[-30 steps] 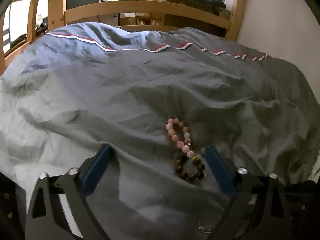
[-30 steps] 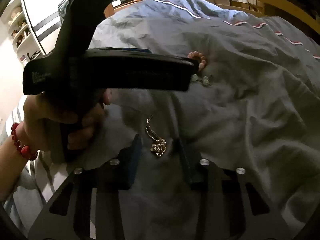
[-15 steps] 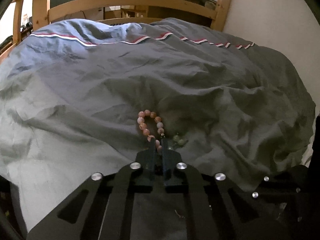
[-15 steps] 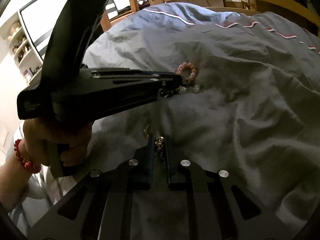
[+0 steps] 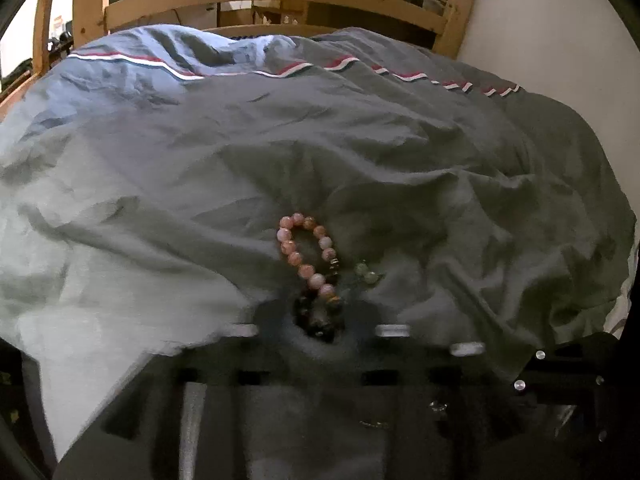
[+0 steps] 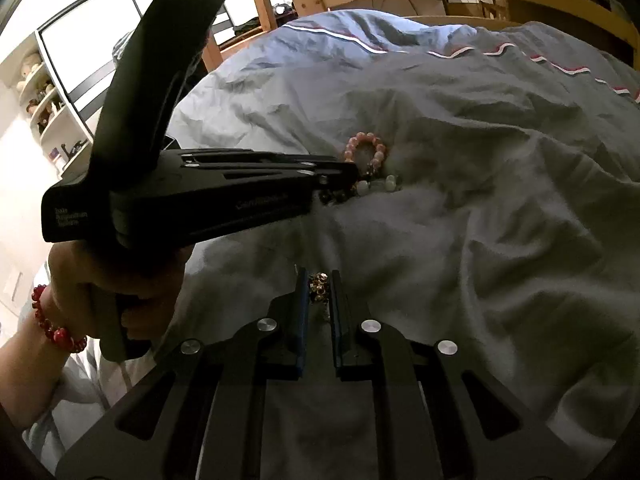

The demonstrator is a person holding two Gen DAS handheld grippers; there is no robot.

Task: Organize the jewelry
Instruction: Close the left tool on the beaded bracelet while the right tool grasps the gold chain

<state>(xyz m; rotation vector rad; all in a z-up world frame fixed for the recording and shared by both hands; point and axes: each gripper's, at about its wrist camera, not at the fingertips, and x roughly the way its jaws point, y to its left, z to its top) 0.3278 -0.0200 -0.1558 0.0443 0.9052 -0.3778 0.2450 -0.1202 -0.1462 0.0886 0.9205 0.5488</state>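
The dark bead bracelet (image 5: pixel 319 316) lies on the bed's grey duvet (image 5: pixel 160 200), touching the pink bead bracelet (image 5: pixel 306 250). Motion blur smears the left gripper (image 5: pixel 319 322), its jaws apart around the dark beads; whether they grip, I cannot tell. The right gripper (image 6: pixel 319 292) has its jaws closed on a gold necklace (image 6: pixel 319 286), its chain hidden between them.

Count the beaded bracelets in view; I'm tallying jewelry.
3: pink bracelet on the duvet, dark bracelet at the left gripper, red bracelet on the wrist. The green beads may be another.
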